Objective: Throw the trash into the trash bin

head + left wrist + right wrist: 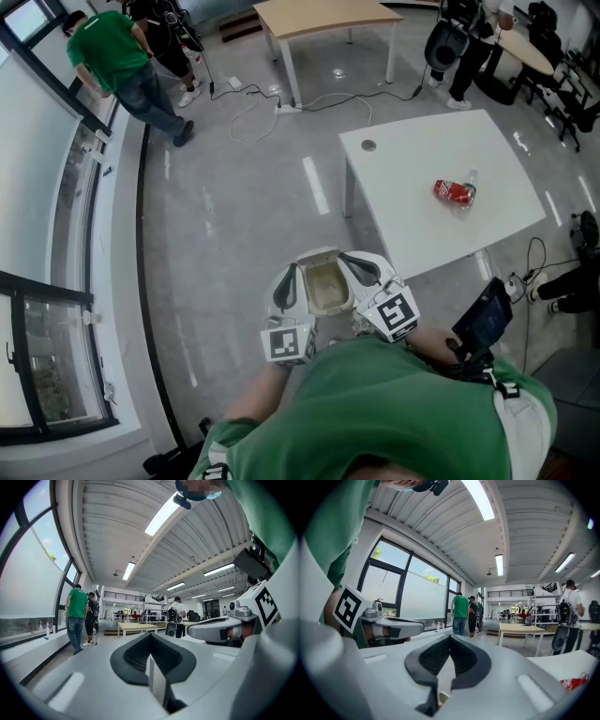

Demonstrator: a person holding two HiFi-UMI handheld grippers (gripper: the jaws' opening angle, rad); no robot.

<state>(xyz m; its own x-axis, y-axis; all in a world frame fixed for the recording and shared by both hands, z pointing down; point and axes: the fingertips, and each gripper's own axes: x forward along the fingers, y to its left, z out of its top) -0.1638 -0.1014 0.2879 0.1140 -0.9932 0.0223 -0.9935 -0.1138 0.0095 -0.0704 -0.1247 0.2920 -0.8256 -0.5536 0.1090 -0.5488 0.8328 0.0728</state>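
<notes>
A crushed red can [455, 192] [574, 682] lies on the white table [412, 159], with a bit of clear plastic [469, 178] beside it. Both grippers hang side by side in front of my green shirt, well short of the table. A cream open-topped bin [325, 286] stands on the floor below and between them. My left gripper [291, 277] [151, 660] has its dark pads together with nothing in them. My right gripper [356, 265] [449, 660] looks the same, pads meeting and empty. Each gripper view shows the other gripper off to one side.
A person in green [117, 56] and another person [173, 47] stand by the window wall at far left. A wooden table [323, 19] stands at the back, with cables [272, 103] on the floor. Chairs and a person [469, 47] are at top right. A dark tablet [483, 317] sits at my right hip.
</notes>
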